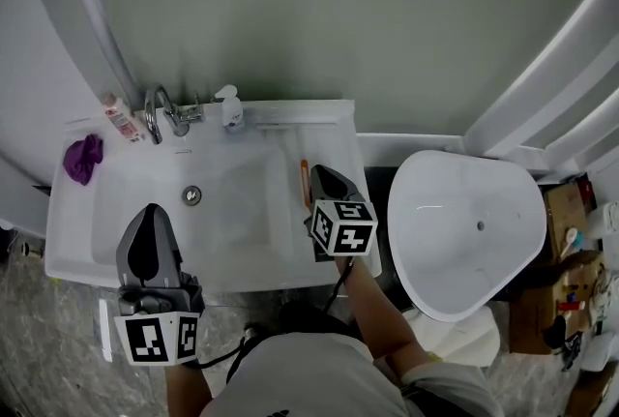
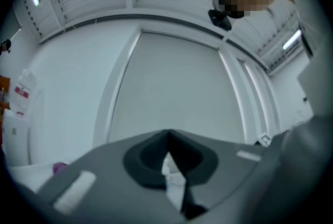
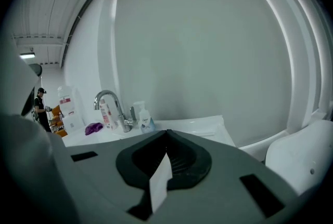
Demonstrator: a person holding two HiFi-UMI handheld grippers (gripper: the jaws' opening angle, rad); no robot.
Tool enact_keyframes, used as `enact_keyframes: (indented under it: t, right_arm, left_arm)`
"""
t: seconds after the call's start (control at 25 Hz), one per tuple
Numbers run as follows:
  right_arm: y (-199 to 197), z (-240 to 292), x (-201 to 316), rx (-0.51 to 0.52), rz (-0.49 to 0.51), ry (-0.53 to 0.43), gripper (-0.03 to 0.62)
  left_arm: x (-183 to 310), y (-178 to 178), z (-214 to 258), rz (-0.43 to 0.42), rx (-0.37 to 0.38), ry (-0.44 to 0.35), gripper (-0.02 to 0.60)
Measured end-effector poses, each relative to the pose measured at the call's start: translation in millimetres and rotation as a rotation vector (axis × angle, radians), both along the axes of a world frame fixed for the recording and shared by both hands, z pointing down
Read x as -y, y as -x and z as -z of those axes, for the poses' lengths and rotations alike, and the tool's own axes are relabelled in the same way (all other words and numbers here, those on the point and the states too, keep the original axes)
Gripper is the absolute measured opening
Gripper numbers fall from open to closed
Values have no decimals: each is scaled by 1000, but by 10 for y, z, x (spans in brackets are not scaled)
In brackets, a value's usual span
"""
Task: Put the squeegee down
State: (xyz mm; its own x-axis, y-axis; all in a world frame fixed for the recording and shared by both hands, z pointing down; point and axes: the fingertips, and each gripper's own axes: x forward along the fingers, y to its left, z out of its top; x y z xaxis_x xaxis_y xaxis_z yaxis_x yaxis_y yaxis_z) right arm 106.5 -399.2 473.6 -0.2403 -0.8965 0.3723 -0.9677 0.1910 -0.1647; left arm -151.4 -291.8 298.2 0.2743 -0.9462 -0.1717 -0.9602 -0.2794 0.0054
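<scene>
The squeegee (image 1: 305,181), seen only as a thin orange strip that is most likely its handle, lies on the right ledge of the sink (image 1: 77,241). It is just left of the right gripper (image 1: 323,175), whose jaws are pressed together with nothing between them. The left gripper (image 1: 149,214) hangs over the near left part of the sink, its jaws likewise closed and empty. A tap (image 1: 164,112), a soap bottle (image 1: 230,105) and a purple cloth (image 1: 83,158) sit along the far and left rim, and a toilet (image 1: 464,222) stands to the right.
</scene>
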Motion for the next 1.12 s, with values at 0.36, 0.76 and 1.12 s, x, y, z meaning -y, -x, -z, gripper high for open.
enact_keyframes:
  t: [0.36, 0.76, 1.12]
  right_arm:
    - [35, 530, -657, -16, -23, -130, 2]
    - [101, 1060, -1259, -18, -40, -260, 2]
    - [201, 1404, -1699, -15, -39, -345, 2]
  left_arm:
    - [-301, -43, 83, -100, -12, -29, 8]
    - [-591, -23, 166, -164, -30, -56, 8]
    - [-823, 48, 197, -191, -49, -63, 8]
